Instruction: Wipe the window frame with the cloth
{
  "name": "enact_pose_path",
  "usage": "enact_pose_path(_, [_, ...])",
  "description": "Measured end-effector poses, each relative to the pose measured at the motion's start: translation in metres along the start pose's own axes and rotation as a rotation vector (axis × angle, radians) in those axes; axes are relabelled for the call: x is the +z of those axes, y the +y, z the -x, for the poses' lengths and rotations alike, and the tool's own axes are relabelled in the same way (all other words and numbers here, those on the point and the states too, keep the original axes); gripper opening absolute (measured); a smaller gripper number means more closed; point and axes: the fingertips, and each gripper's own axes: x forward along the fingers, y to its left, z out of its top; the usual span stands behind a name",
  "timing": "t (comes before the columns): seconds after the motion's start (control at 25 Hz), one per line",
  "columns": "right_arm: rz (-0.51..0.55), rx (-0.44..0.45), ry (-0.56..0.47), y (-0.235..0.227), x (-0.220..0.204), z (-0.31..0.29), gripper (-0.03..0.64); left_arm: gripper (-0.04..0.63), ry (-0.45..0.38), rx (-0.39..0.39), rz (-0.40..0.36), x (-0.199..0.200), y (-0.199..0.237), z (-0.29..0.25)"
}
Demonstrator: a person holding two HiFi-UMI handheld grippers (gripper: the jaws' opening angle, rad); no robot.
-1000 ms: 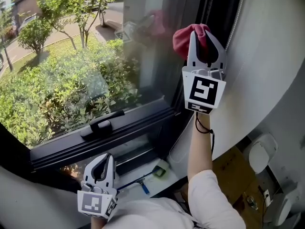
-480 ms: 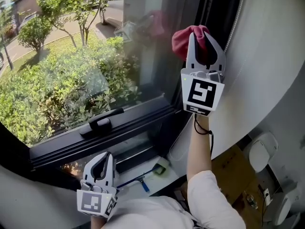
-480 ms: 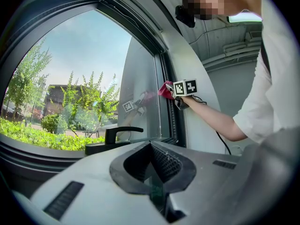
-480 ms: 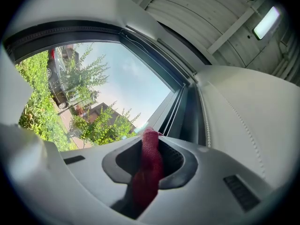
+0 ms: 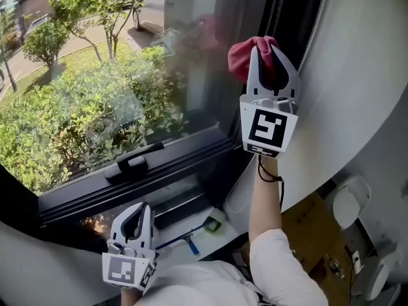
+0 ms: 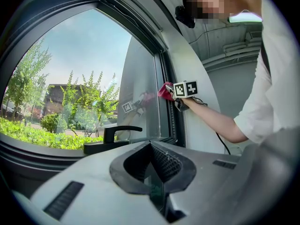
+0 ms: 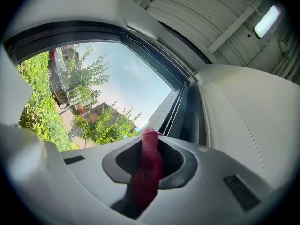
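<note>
A dark red cloth [image 5: 244, 53] is clamped in my right gripper [image 5: 273, 51], which is raised and shut on it, pressing the cloth against the dark upright window frame [image 5: 288, 8] at the pane's right edge. In the right gripper view the cloth [image 7: 148, 165] hangs between the jaws, with the frame [image 7: 186, 110] just beyond. My left gripper [image 5: 134, 217] is held low near the sill, shut and holding nothing. From the left gripper view, the cloth [image 6: 165, 91] and the right gripper sit against the frame [image 6: 170, 109].
A black window handle [image 5: 134, 161] sticks out from the bottom rail. A blue-handled brush [image 5: 191, 240] lies on the sill below it. A white padded wall [image 5: 363, 75] curves off to the right, and a cardboard box [image 5: 315, 225] and white device [image 5: 349, 203] lie lower right.
The right gripper with the cloth has shifted very slightly left along the frame. The left gripper has stayed where it was.
</note>
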Motion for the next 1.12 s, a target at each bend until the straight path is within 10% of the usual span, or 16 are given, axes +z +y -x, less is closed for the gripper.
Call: enact_pose_path(1.12, [-0.006, 0.037, 0.041, 0.016, -0.022, 0.021, 0.083, 0.008, 0.003, 0.0, 0.001, -0.001, -0.001, 0.001])
